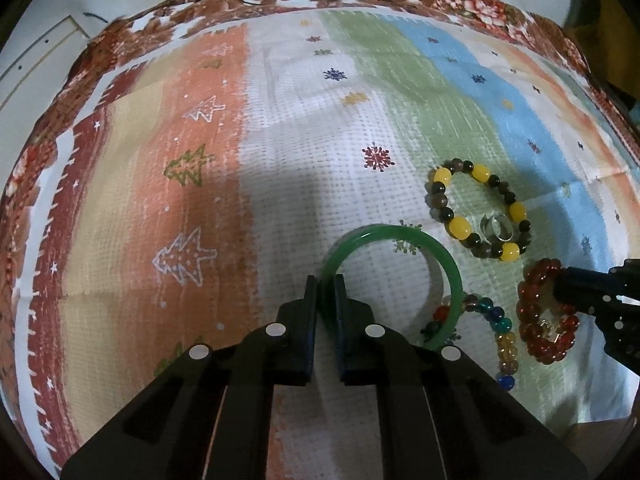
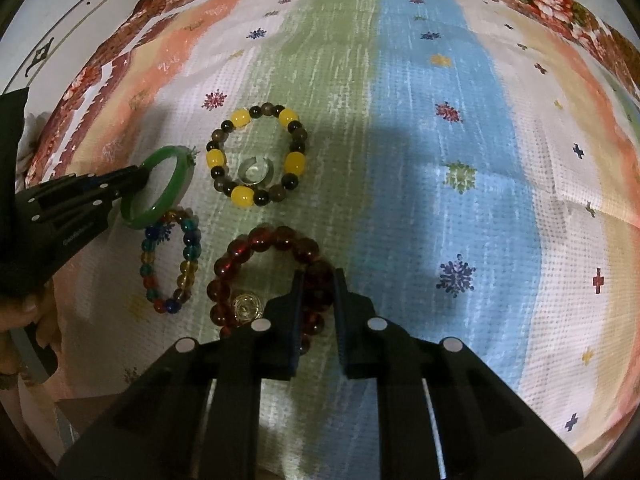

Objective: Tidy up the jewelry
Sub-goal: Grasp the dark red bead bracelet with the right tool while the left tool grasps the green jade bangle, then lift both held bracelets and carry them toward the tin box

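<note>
I have both tools clamped on jewelry laid out on the striped, snowflake-printed cloth [image 1: 304, 128] covering the worktop. My left tool [image 1: 325, 288] pinches the rim of the green bangle [image 1: 452, 280], a smooth, glassy, rigid hoop. My right tool [image 2: 318, 284] grips the red bead bracelet [image 2: 256, 248], a loop of large, glossy, translucent round beads.

Taking the yellow-and-dark bead bracelet [image 2: 256, 156] as landmark: the bangle sits just beside it on the left in the right wrist view, the red bracelet just below it, and a multicolored glass-bead bracelet [image 2: 170, 264] lies below the bangle, its top tucked under the bangle's edge. A silvery open ring [image 2: 256, 170] rests inside the landmark bracelet; a small gold piece [image 2: 246, 306] lies inside the red loop.

I judge the sorting barely begun: everything remains clustered together, and no tray or box is visible.
</note>
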The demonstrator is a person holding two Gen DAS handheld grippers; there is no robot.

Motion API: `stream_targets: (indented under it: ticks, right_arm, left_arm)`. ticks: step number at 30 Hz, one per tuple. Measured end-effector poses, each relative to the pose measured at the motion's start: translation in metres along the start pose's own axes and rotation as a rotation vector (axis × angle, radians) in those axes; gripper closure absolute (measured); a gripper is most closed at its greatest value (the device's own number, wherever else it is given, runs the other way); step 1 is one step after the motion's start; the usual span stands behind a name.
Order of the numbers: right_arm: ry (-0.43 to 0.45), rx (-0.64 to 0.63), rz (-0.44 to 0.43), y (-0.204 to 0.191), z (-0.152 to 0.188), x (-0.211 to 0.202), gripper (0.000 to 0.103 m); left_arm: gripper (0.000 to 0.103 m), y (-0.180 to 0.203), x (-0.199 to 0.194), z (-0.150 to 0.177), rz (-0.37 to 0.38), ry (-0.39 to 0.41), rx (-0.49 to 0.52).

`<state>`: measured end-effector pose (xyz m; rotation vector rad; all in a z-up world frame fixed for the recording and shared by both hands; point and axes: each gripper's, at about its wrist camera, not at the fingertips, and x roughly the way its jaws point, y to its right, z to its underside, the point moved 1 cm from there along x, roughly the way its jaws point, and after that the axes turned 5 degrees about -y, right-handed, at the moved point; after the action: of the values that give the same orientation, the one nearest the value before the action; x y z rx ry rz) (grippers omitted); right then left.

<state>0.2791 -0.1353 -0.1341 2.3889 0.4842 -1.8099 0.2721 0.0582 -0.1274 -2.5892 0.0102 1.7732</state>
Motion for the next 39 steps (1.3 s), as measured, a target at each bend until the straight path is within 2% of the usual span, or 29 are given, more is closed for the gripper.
stream_targets:
  ticks: [10,39]
  right_arm:
    - [0.090,0.018,-0.007,-0.004,0.000,-0.032,0.088]
    - [0.191,0.003,-0.061,-0.025,0.027,-0.090,0.088]
  left_arm:
    - [0.096,-0.004,-0.021,0.005,0.033,0.026,-0.034]
    - [0.095,-0.004,-0.100,0.028,0.069,0.145,-0.051]
